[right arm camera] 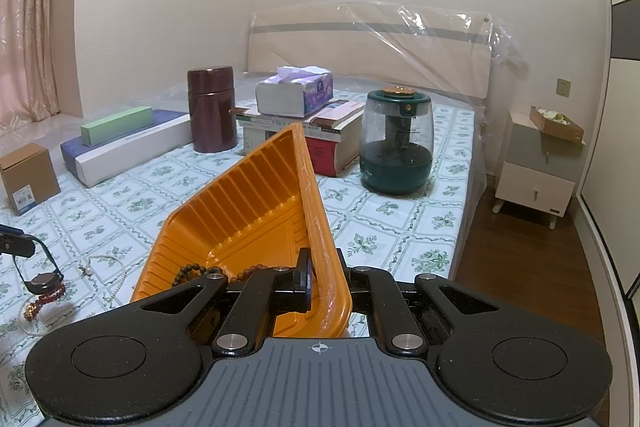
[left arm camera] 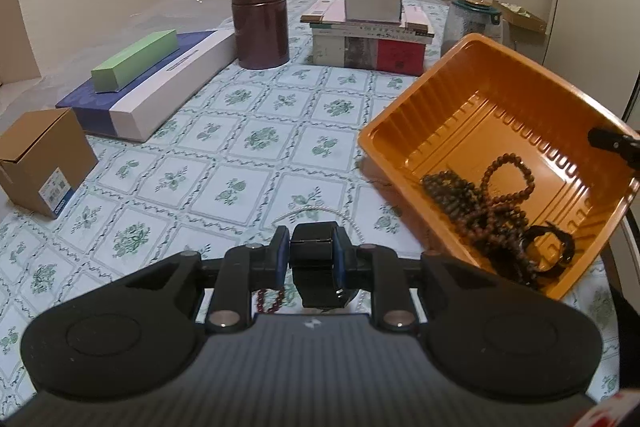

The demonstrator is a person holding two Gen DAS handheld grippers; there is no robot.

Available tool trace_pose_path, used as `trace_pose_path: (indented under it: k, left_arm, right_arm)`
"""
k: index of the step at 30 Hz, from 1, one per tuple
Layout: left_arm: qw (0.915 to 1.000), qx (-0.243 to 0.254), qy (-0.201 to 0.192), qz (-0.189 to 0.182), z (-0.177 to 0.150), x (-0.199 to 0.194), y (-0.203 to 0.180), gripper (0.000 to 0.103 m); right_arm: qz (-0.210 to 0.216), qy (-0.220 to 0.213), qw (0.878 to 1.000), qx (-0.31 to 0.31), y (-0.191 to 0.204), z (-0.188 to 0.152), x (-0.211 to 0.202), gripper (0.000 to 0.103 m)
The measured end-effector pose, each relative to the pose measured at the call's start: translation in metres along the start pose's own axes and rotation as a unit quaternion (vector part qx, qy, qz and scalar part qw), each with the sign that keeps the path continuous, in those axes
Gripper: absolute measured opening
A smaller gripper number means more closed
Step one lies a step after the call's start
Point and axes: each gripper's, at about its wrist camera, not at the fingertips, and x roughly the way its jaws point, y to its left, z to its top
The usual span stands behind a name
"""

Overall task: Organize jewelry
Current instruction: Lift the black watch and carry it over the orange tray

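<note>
My left gripper (left arm camera: 313,253) is shut on the strap of a black watch (left arm camera: 318,269) and holds it above the bed; the watch (right arm camera: 42,281) hangs by its strap in the right wrist view. My right gripper (right arm camera: 323,279) is shut on the rim of the orange tray (right arm camera: 256,211), which is tilted up. The tray (left arm camera: 472,115) holds brown bead strings (left arm camera: 488,203) and a black bracelet (left arm camera: 550,247). A white pearl necklace (left arm camera: 320,209) and a red bead bracelet (left arm camera: 271,301) lie on the sheet under the left gripper.
On the patterned sheet stand a brown jar (left arm camera: 260,21), a green box on a blue-and-white box (left arm camera: 152,83), a cardboard box (left arm camera: 38,159), a tissue box on stacked books (right arm camera: 296,95) and a green humidifier (right arm camera: 396,143). A nightstand (right arm camera: 540,163) stands right of the bed.
</note>
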Motion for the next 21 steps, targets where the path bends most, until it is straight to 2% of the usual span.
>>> trace_pose_path:
  k: [9, 21]
  left_arm:
    - [0.9996, 0.001, -0.011, -0.026, 0.012, -0.004, -0.016, 0.02]
    - [0.9944, 0.016, -0.027, -0.101, 0.034, -0.002, -0.067, 0.02]
  right_arm:
    - [0.0, 0.0, 1.0, 0.001, 0.0, 0.0, 0.0, 0.009]
    - [0.001, 0.001, 1.0, 0.002, 0.002, 0.002, 0.0, 0.009]
